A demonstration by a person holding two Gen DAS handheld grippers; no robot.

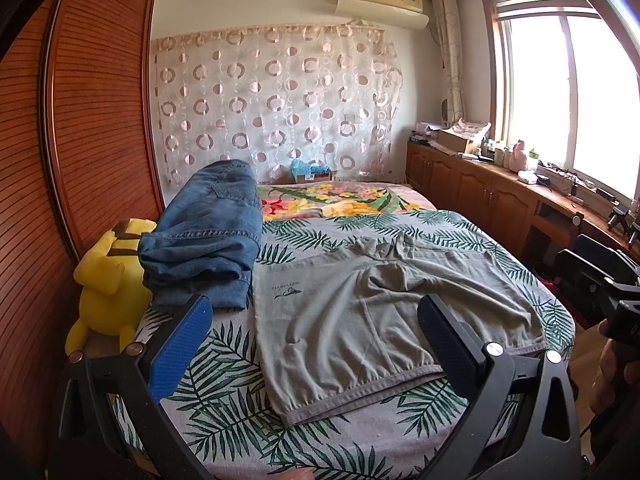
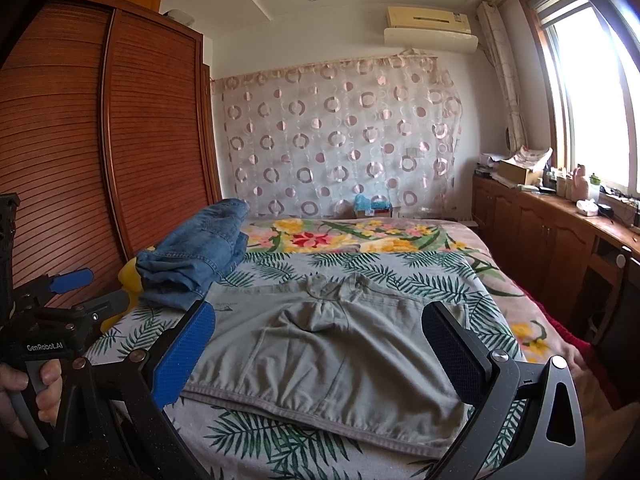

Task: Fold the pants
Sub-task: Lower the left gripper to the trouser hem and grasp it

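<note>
Grey pants [image 1: 360, 312] lie folded on the leaf-print bed cover [image 1: 224, 420], waistband toward me; they also show in the right wrist view [image 2: 320, 356]. My left gripper [image 1: 316, 320] is open, held above the pants' near left part, touching nothing. My right gripper [image 2: 320, 332] is open above the pants' near edge, empty. The left gripper also shows at the left of the right wrist view [image 2: 76, 284].
Folded blue jeans [image 1: 208, 236] lie at the bed's left, beside a yellow plush toy [image 1: 108, 280]. A wooden wardrobe [image 1: 80, 120] stands left. Wooden cabinets [image 1: 500, 192] with clutter run under the window on the right. A floral blanket [image 1: 340, 196] covers the far bed.
</note>
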